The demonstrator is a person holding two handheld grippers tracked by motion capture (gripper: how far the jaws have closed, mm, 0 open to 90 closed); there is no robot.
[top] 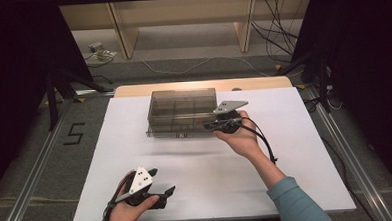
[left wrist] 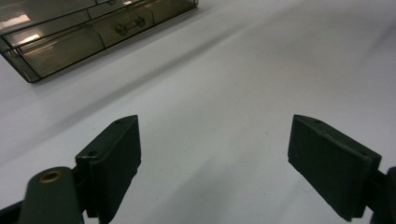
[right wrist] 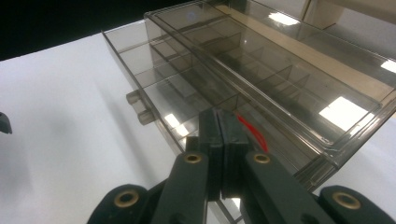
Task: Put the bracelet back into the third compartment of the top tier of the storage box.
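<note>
A smoky see-through compartment box (top: pixel 183 111) lies on the white table top (top: pixel 135 143), toward the back middle; its divided cells show through the plastic (right wrist: pixel 261 70). My right gripper (top: pixel 207 124) is at the box's front right edge, jaws shut together (right wrist: pixel 218 116). A thin red sliver (right wrist: pixel 252 133) shows just beside the right jaw; I cannot tell whether it is held or lies in the box. Two small latch tabs (right wrist: pixel 137 107) stick out of the front wall. My left gripper (top: pixel 163 180) rests near the table's front left, open (left wrist: pixel 215 140), nothing between its jaws, box (left wrist: pixel 70 37) far off.
A wooden table edge (top: pixel 203 85) runs behind the white top. Beyond it stand a wooden shelf unit (top: pixel 180 21) and loose cables (top: pixel 276 37) on the floor. Dark stand legs (top: pixel 58 86) flank the table, and a "5" (top: pixel 74 133) is marked on the floor at left.
</note>
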